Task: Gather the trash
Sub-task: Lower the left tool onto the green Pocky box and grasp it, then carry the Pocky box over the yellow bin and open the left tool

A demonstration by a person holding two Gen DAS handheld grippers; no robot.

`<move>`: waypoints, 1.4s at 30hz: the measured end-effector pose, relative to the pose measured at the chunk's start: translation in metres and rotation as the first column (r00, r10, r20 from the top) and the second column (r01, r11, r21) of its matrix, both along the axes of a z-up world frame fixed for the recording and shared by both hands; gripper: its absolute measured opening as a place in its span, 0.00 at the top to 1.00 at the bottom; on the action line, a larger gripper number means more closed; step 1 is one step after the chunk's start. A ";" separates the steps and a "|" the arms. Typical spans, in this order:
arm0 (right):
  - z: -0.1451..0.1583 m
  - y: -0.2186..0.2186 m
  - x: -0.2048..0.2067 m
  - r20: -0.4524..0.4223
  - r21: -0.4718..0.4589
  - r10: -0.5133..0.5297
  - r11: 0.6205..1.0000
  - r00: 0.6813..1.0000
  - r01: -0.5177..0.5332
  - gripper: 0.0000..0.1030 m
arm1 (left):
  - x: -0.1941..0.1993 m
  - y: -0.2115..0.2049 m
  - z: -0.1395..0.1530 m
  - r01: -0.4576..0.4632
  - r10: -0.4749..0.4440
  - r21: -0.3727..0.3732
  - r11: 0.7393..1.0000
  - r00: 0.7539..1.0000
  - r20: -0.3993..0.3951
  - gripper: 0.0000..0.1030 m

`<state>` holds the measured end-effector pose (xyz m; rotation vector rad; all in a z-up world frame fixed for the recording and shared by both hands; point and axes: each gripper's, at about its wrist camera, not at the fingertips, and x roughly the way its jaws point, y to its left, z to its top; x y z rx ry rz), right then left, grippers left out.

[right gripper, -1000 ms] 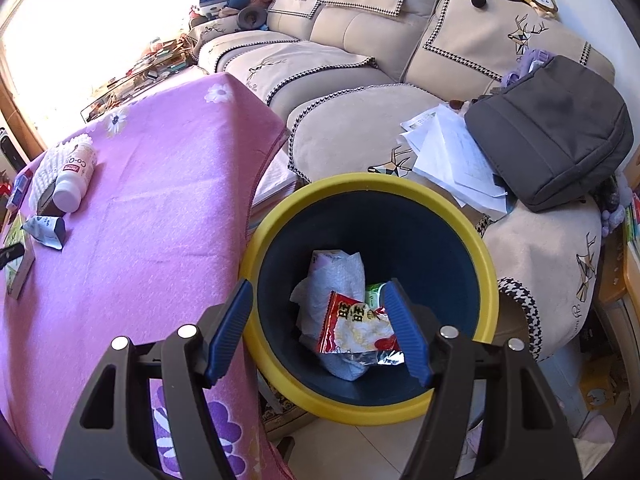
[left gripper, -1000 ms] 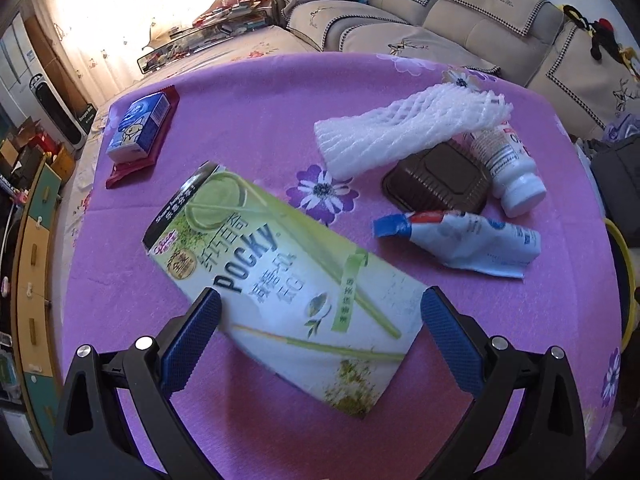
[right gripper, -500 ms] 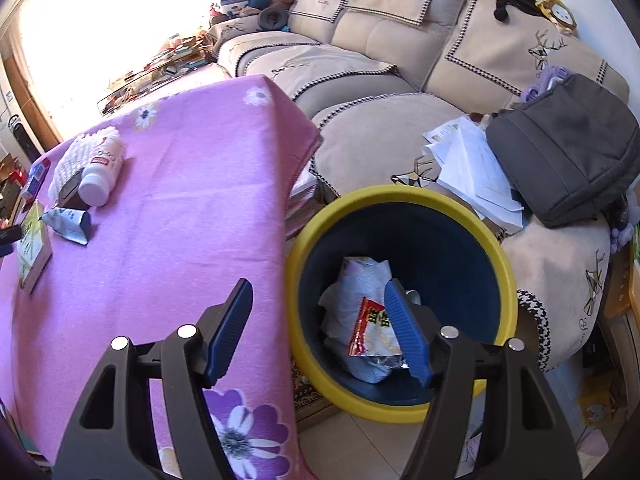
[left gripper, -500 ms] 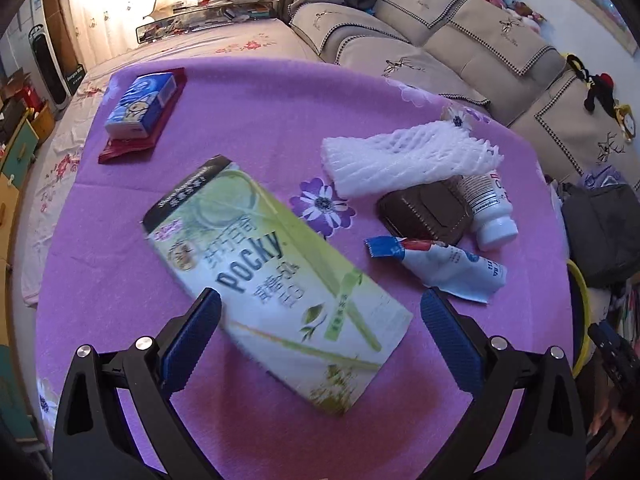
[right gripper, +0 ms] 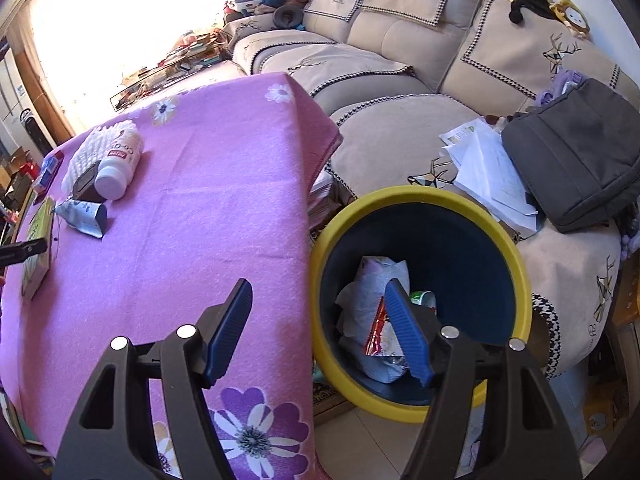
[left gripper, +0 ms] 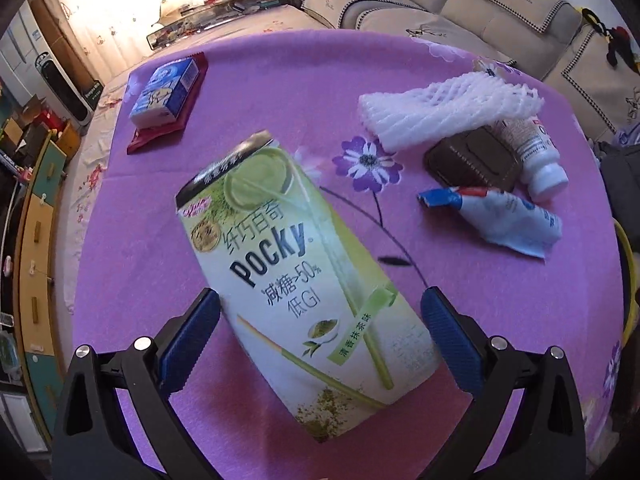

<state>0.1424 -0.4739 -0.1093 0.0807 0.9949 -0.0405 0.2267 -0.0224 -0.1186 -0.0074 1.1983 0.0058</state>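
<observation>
Your left gripper [left gripper: 320, 332] hovers with its jaws spread wide, straddling the near end of the Pocky box [left gripper: 304, 280] without pressing on it; the pads stand clear of both long edges. Your right gripper [right gripper: 320, 328] is also open and holds nothing, its jaws hanging over the edge of the table, one pad above the cloth and the other above the trash bin [right gripper: 516, 264].

By my reading you are partway through. Under the right gripper the bin already holds a crumpled white wrapper [right gripper: 372, 292] and a red foil snack bag [right gripper: 378, 340]. Everything on the table is still to be collected.

The Pocky box is flat, glossy cardboard, pale green, lying face up and skewed between the left jaws. Beyond it to the right lies a flattened, creased foil pouch [left gripper: 504, 216], thin and limp. Further out sit a dark brown ribbed plastic tray [left gripper: 472, 160], a small white plastic bottle [left gripper: 536, 156] on its side, and a soft white foam fruit net [left gripper: 448, 108] draped across them. Far off to the left, a blue carton [left gripper: 166, 92] rests on a red packet [left gripper: 160, 132]. The purple floral tablecloth [left gripper: 140, 260] looks felt-like and slightly fuzzy.
</observation>
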 end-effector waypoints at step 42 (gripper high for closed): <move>-0.001 -0.021 -0.029 -0.004 0.019 -0.001 1.000 1.000 0.001 0.37 | -0.083 -0.056 0.016 0.144 -0.152 0.059 0.988 0.975 0.163 0.23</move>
